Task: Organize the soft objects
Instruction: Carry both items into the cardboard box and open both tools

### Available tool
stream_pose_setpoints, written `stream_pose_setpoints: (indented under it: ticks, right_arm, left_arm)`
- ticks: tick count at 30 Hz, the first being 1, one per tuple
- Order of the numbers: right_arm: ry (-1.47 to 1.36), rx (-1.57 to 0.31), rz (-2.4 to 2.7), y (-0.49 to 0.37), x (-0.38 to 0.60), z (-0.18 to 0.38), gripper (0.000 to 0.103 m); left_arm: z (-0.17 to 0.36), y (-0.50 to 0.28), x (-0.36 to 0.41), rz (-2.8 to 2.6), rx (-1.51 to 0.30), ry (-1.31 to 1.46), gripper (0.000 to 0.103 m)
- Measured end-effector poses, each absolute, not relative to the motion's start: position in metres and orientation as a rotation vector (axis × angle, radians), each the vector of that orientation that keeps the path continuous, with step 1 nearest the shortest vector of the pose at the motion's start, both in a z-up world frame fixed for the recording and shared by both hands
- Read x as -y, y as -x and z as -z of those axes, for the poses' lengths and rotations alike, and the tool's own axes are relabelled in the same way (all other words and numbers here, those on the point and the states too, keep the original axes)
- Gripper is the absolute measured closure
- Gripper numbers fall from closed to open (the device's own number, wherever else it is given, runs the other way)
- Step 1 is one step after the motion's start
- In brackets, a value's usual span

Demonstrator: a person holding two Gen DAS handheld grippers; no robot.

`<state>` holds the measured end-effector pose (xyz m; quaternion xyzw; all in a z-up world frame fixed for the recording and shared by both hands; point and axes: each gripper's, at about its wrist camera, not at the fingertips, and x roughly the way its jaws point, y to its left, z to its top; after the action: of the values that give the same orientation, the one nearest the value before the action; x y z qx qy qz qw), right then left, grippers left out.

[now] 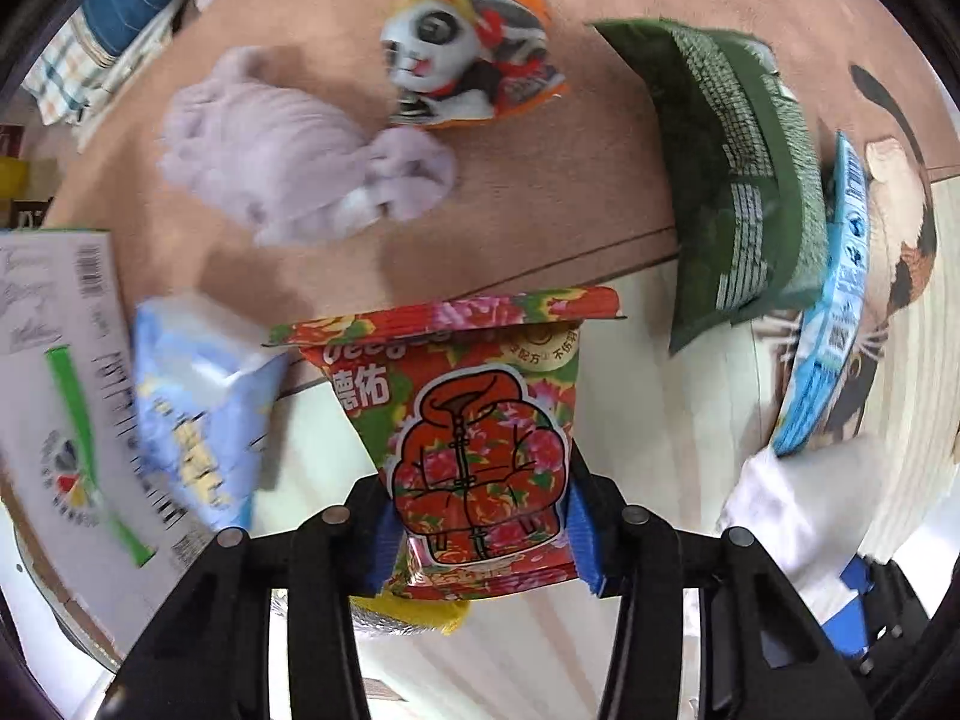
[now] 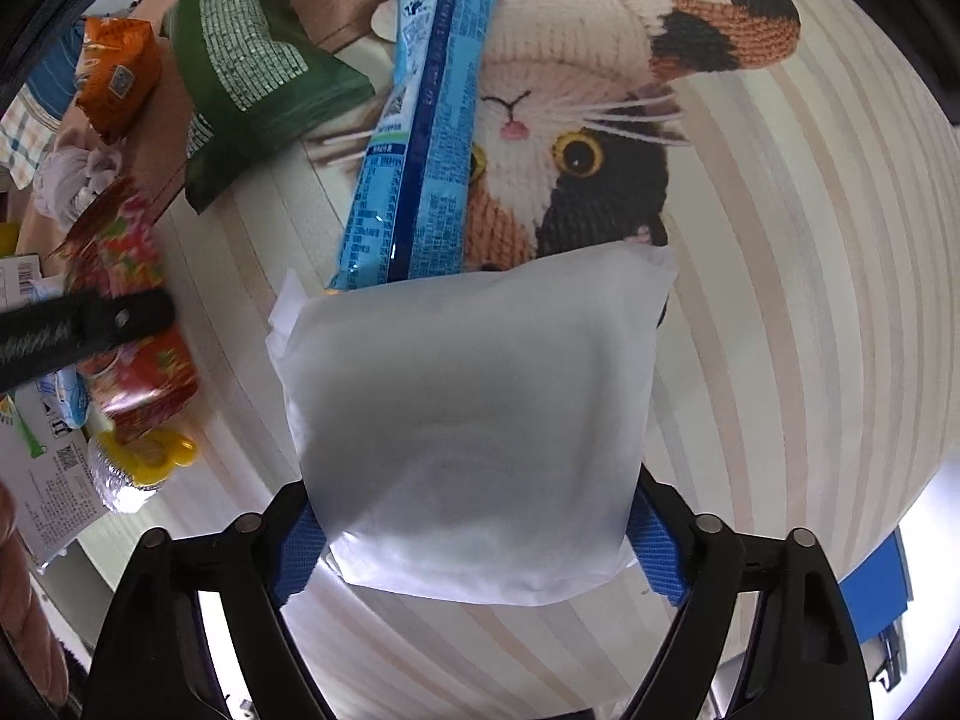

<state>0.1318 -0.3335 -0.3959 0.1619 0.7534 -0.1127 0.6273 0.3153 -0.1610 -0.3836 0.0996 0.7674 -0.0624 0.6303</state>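
Observation:
My left gripper (image 1: 477, 531) is shut on a red floral tissue pack (image 1: 480, 420) and holds it above the striped cat mat (image 1: 660, 420). My right gripper (image 2: 474, 540) is shut on a white soft pack (image 2: 468, 420), held above the mat's cat picture (image 2: 600, 138); the pack also shows in the left wrist view (image 1: 792, 504). The red pack and the left gripper's arm show at the left of the right wrist view (image 2: 138, 360). A green bag (image 1: 738, 180), a blue pack (image 1: 834, 300), a panda-print orange bag (image 1: 468, 54) and a lilac cloth (image 1: 288, 150) lie beyond.
A pale blue tissue pack (image 1: 198, 402) and a white box (image 1: 54, 372) sit at the left. A yellow-and-foil item (image 2: 138, 462) lies under the red pack. Folded checked cloths (image 1: 102, 42) lie at the far left on the brown surface (image 1: 540, 192).

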Motion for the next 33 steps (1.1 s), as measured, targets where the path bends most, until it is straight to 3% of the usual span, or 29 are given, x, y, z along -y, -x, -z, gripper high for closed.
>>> stream_pose_setpoints:
  ticks: [1,3,10,16,24,26,33]
  right_arm:
    - [-0.372,-1.716,0.252,-0.133,0.33,0.395,0.029]
    - [-0.39,-1.694,0.234,-0.128,0.319,0.397,0.032]
    - [-0.355,-1.597,0.033,-0.126,0.23,0.372,0.033]
    - [-0.302,-1.524,-0.191,-0.175,0.11,0.333,0.033]
    - [-0.161,-1.51,-0.303,-0.285,-0.081,0.347,0.033]
    - [-0.128,-1.536,-0.303,-0.306,-0.075,0.303,0.033]
    - [-0.055,-1.61,-0.243,-0.346,-0.112,0.321,0.033]
  left_arm:
    - [0.368,-0.307,0.147,0.143,-1.743,-0.22,0.061]
    - [0.345,-0.297,0.132,0.145,-1.707,-0.191,0.061]
    - [0.225,-0.26,0.031,0.171,-1.559,-0.008,0.061]
    - [0.175,-0.254,-0.016,0.099,-1.483,0.051,0.061]
    - [0.211,-0.29,-0.123,0.003,-1.539,0.148,0.061]
    - [0.23,-0.306,-0.147,0.0,-1.567,0.164,0.061]
    - [0.3,-0.346,-0.198,0.055,-1.705,0.231,0.061]
